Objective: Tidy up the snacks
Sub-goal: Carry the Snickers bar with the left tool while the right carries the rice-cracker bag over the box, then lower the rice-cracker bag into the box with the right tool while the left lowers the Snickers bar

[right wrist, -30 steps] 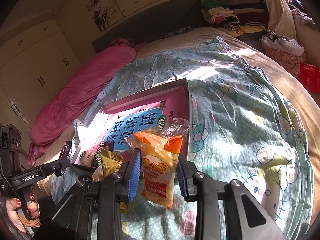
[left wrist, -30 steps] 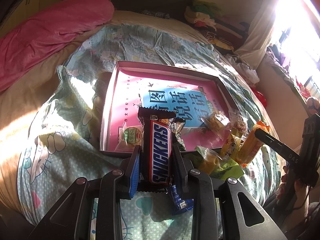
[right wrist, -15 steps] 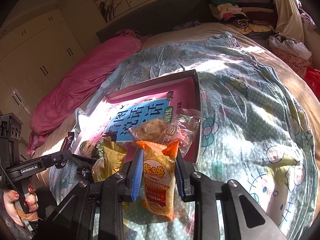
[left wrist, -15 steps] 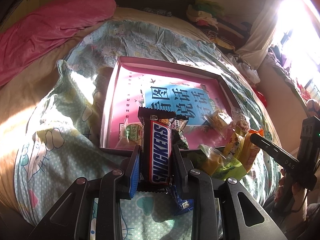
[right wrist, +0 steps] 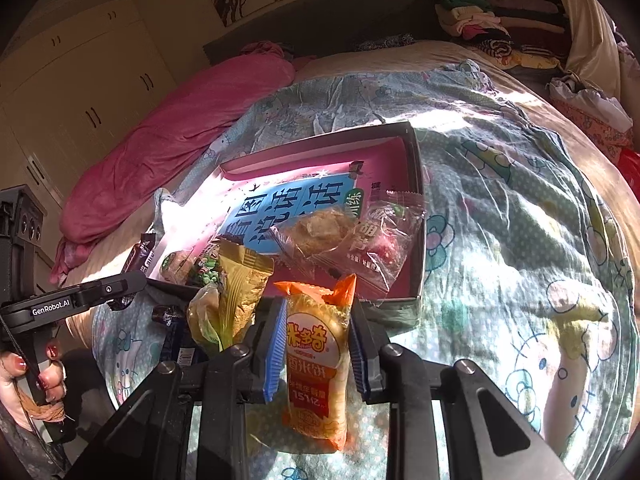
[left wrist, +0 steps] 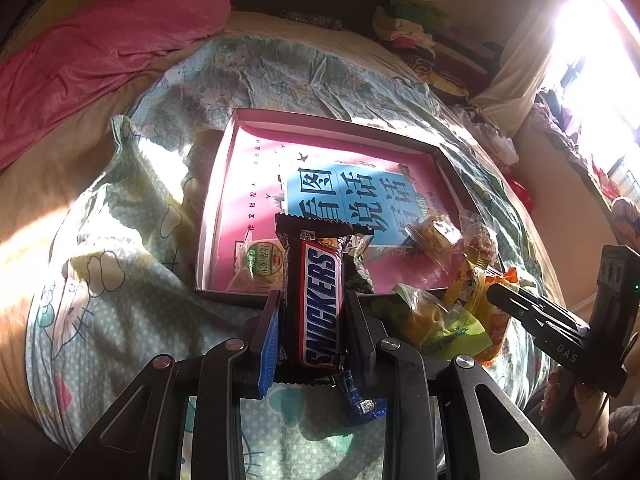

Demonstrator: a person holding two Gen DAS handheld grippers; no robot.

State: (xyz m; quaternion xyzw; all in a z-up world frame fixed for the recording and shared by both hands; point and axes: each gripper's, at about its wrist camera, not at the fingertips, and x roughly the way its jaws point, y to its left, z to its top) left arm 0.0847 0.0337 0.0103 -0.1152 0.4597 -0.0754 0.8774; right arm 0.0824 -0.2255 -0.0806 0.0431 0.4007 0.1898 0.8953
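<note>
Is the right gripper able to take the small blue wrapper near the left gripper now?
Probably not: the right gripper is shut on the orange snack pack.

Glossy plastic wrapper on the chocolate bar between matt black left tongs; ahead, a smooth cardboard tray on crumpled cloth bedsheet.

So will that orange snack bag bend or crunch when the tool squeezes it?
Probably yes. The orange snack bag looks like thin, puffy plastic, and the right tool is shut on its middle, so its free ends may flop. Whatever is inside could crack if squeezed harder. Its shiny wrapper might also slip a little.
</note>
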